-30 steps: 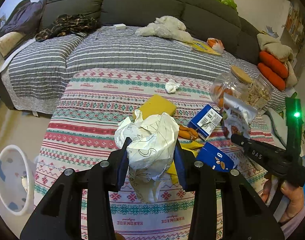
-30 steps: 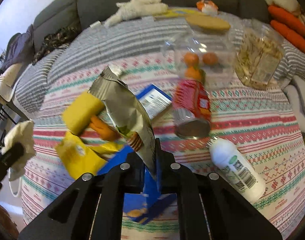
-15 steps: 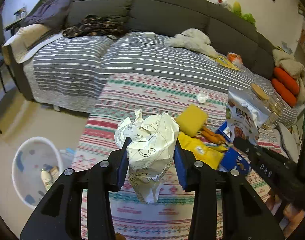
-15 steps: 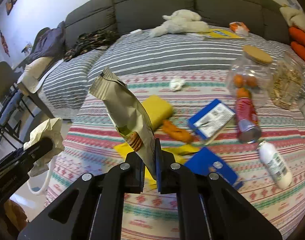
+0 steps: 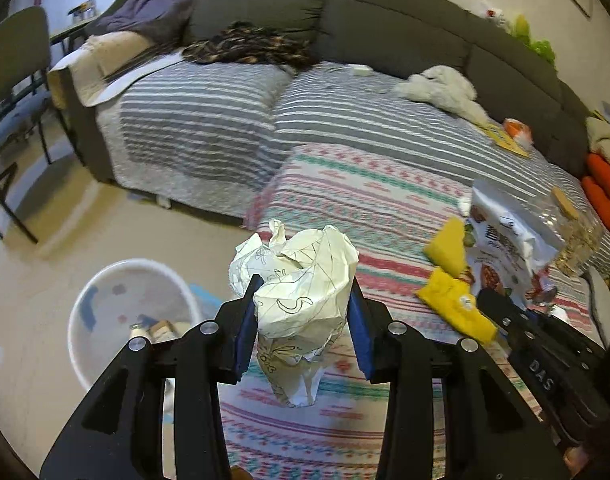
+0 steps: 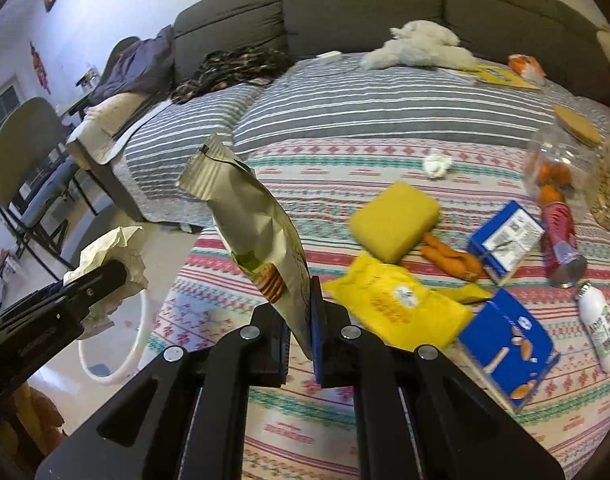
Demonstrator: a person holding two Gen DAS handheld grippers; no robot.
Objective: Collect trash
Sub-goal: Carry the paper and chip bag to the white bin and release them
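Floor (image 5: 33,280), white bin (image 5: 105,292) beside blanket edge (image 5: 261,208).

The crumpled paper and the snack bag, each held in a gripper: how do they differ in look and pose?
The crumpled paper is a white, balled wad; the snack bag is a flat, beige pouch. The paper fills wide-set jaws of the left gripper; the bag stands pinched by its lower edge in the right gripper. Both are lifted off the bed.

sofa (image 5: 385,32) grey | blanket (image 5: 345,200) striped (pink, teal) | sponge (image 6: 395,226) yellow
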